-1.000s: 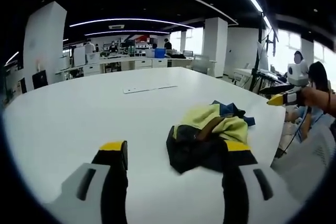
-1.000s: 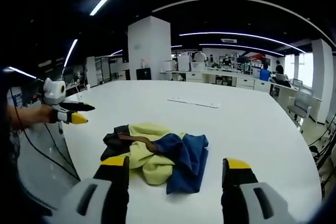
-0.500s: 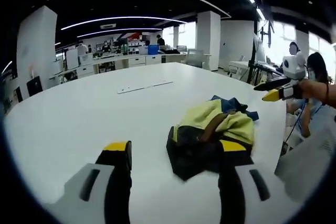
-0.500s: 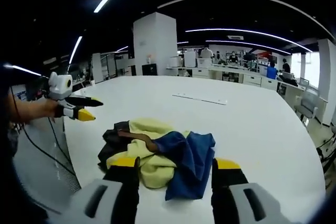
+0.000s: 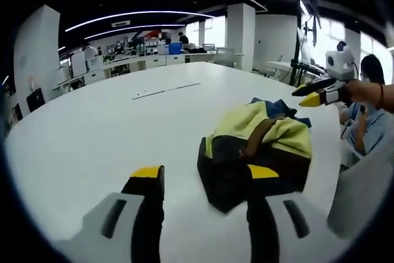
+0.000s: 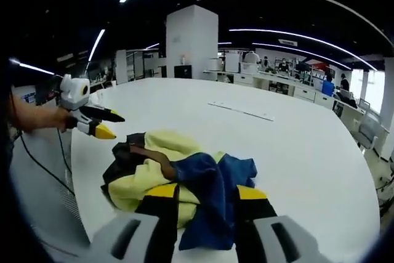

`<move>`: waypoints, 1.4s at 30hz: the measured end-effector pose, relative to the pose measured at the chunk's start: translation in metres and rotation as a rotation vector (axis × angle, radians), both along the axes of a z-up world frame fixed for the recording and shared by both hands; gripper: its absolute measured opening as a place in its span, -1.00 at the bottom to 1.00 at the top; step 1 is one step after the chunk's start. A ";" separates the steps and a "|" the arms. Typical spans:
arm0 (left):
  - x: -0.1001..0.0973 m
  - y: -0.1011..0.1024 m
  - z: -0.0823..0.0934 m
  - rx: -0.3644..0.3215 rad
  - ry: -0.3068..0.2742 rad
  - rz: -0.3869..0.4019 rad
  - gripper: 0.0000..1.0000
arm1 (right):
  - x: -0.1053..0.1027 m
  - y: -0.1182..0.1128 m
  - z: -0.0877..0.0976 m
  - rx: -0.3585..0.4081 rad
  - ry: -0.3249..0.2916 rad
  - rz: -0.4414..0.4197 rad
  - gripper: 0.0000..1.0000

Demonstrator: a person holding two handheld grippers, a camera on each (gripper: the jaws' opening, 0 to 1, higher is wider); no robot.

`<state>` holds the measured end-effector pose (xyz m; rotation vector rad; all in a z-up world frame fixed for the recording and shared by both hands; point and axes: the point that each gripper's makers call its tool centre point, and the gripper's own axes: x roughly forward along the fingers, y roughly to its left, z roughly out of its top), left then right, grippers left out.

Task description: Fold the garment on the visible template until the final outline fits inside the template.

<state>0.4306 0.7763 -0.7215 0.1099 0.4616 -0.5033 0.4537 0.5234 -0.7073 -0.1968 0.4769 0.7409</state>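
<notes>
Right gripper view has the right gripper (image 6: 204, 196) low over the garment (image 6: 175, 180), jaws narrowly apart with blue cloth showing between the yellow tips; whether they pinch it I cannot tell. Probably lined up to grab a blue fold and pull the heap open. The garment lies crumpled near the edge of the white table (image 6: 289, 146), not spread, so folding looks not yet begun. No template outline I can make out.

Left gripper view: left gripper (image 5: 205, 183) with jaws apart, empty, aimed at the dark side of the heap. Soft, limp fabric in yellow, blue and black panels with a brown strip, bunched into thick wrinkles. Tabletop is smooth, matte, round-edged. A thin flat strip (image 5: 166, 89) lies well apart from the heap.
</notes>
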 end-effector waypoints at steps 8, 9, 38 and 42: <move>0.005 -0.006 -0.016 0.008 0.028 -0.029 -0.30 | 0.009 0.007 -0.017 -0.038 0.010 0.012 -0.53; 0.006 -0.007 -0.018 0.009 0.030 -0.031 -0.33 | 0.010 0.007 -0.018 -0.041 0.011 0.014 -0.55; 0.013 -0.016 -0.005 -0.076 0.005 -0.021 -1.00 | 0.024 0.008 -0.006 -0.016 -0.016 0.054 -1.00; 0.012 -0.018 0.018 -0.107 -0.042 0.006 -1.00 | 0.027 0.006 0.006 0.018 -0.017 0.051 -1.00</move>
